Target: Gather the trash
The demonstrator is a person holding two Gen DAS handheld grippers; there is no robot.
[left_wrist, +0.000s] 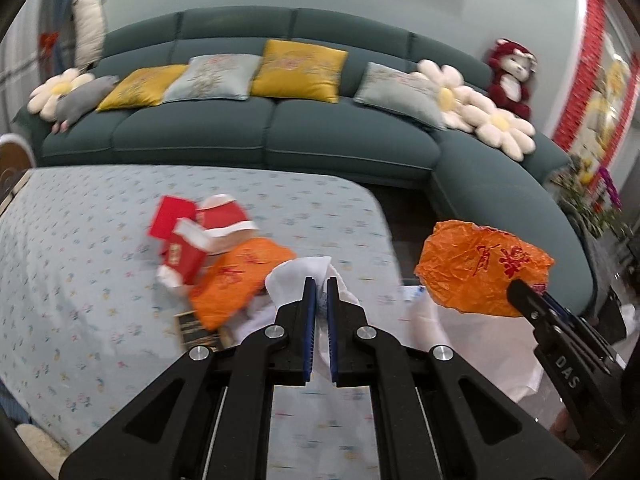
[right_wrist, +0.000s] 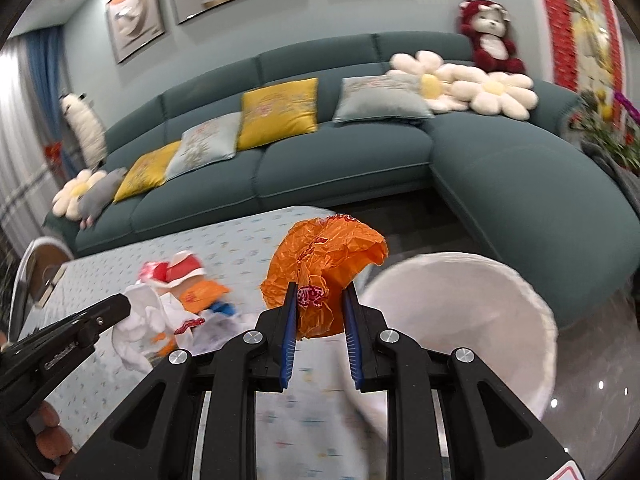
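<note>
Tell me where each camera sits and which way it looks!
Left wrist view: rides the left claw, facing the dark green sofa; its blue pads pinch a white crumpled tissue.
Right wrist view: rides the right claw, facing the sofa too, holding a crinkly orange plastic bag near the white round bin.
Both share the sofa, floral table, orange bag, and each other's claw.

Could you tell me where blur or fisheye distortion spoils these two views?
Left wrist view: the red boxes on the table are motion-smeared and the sofa bows; the orange bag is crisp. Right wrist view: the trash pile and white bin are blurred; glare spots dot the floor.
</note>
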